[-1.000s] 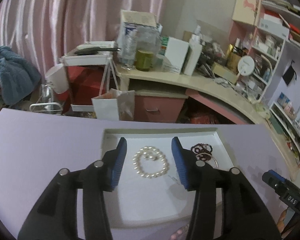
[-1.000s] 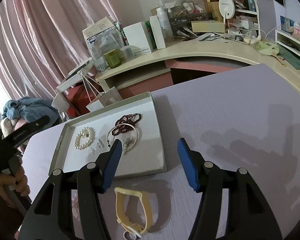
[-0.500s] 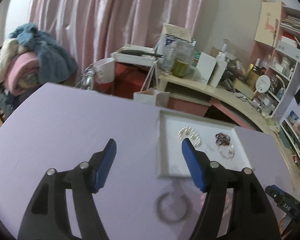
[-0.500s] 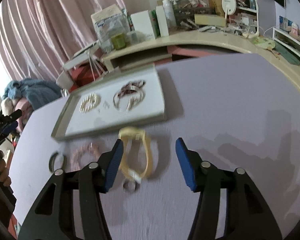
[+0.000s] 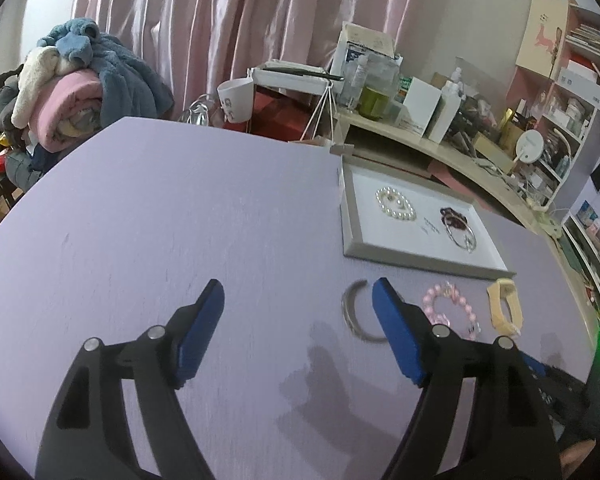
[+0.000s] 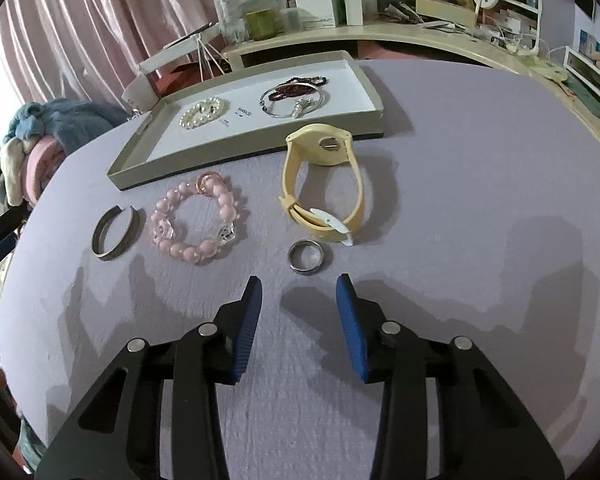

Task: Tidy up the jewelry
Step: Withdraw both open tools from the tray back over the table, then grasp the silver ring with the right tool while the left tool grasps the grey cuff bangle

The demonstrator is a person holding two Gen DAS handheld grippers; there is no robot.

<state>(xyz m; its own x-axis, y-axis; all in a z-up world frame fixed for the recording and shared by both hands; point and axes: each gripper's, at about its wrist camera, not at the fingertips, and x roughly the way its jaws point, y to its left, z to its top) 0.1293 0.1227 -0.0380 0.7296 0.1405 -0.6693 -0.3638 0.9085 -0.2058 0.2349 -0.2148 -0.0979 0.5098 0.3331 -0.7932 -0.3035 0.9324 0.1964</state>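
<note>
Nearest, straight ahead of the right tool (image 6: 299, 298): small flat silver-grey metal ring (image 6: 306, 257) lying flat on the lilac table (image 6: 480, 184), just beyond the blue pads and centred on the gap between them. Jaws closing, nothing between them yet, nothing held. Probably the next pick, with only a short push forward and down needed to bring the pads either side of the band.

Beyond the ring, slightly right of the tool's line: cream rubber watch strap (image 6: 324, 184), buckle end near, round case far. Ahead and left: pink beaded bracelet (image 6: 198, 220); further left again, open grey metal cuff bangle (image 6: 114, 234).

Left tool (image 5: 298, 296): jaws opening, wide apart, empty, over bare table. Same cuff bangle (image 5: 354, 316) just beside and partly behind its right pad, outside the gap, so a sideways shift to the right needed before any grip. Left tool clearly nearer the bangle, right tool nearer the ring.

Farthest: shallow grey-rimmed white tray (image 6: 374, 98) holding a white pearl bracelet (image 6: 202, 114), a thin silver hoop (image 6: 296, 102) and dark maroon beads (image 6: 298, 84).
</note>
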